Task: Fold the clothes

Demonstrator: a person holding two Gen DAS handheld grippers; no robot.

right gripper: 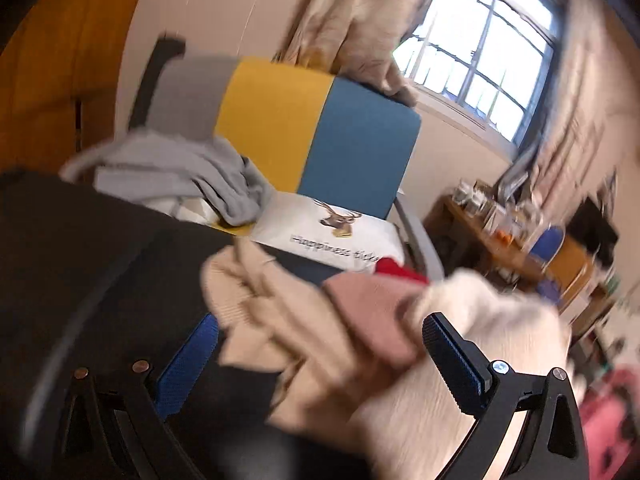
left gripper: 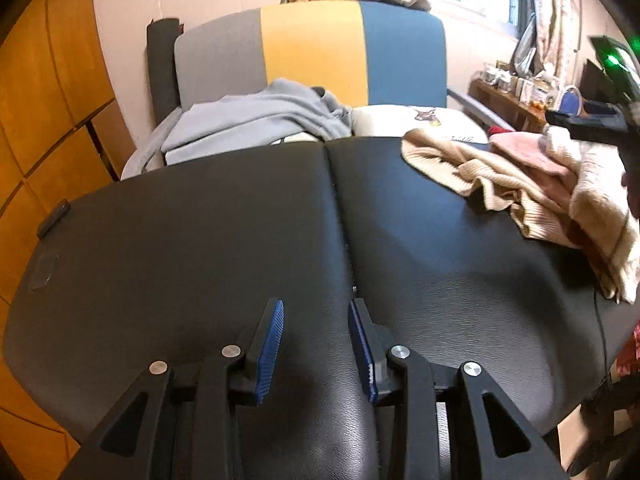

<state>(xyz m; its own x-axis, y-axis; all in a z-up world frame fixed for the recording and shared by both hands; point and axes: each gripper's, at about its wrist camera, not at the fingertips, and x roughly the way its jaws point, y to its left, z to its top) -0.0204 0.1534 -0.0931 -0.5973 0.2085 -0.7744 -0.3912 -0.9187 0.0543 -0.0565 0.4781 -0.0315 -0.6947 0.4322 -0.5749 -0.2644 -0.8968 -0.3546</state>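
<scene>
A heap of crumpled clothes lies on the right part of a black padded table (left gripper: pixel 240 240): a beige ribbed knit (left gripper: pixel 452 168), a pink garment (left gripper: pixel 532 156) and a cream fuzzy one (left gripper: pixel 600 200). My left gripper (left gripper: pixel 316 320) is open and empty, low over the bare black surface near the centre seam. My right gripper (right gripper: pixel 320 336) is open wide, tilted, with the beige knit (right gripper: pixel 280 312) and pink garment (right gripper: pixel 372 312) between its fingers. Its body shows at the right edge of the left wrist view (left gripper: pixel 600 120). The right wrist view is blurred.
Behind the table stands a chair with a grey, yellow and blue back (left gripper: pixel 312 52), holding a grey sweatshirt (left gripper: pixel 256 120) and a white printed cushion (left gripper: pixel 416 120). A cluttered wooden shelf (left gripper: pixel 512 100) and a curtained window (right gripper: pixel 480 52) are at the right. A wooden cabinet (left gripper: pixel 48 120) is left.
</scene>
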